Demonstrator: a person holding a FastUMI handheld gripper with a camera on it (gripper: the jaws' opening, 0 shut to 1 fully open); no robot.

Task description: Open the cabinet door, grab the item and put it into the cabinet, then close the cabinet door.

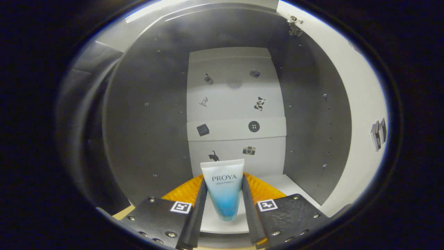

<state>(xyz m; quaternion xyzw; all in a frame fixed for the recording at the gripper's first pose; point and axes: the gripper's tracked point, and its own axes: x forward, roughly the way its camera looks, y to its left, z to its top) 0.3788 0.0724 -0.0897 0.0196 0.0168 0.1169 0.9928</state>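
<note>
The tube [223, 189] in the lower middle of the frame carries the brand word PROYA, with smaller blurred lettering just beneath it.

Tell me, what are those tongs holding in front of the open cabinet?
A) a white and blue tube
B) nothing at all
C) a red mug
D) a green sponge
A: the tongs are shut on a tube, white at its flat end and blue toward the cap, pressed between both fingers, with the open cabinet just beyond.

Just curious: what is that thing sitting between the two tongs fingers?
In the gripper view, a tube stands between the fingers of the tongs, both pressing its sides, in front of the open cabinet.
</note>
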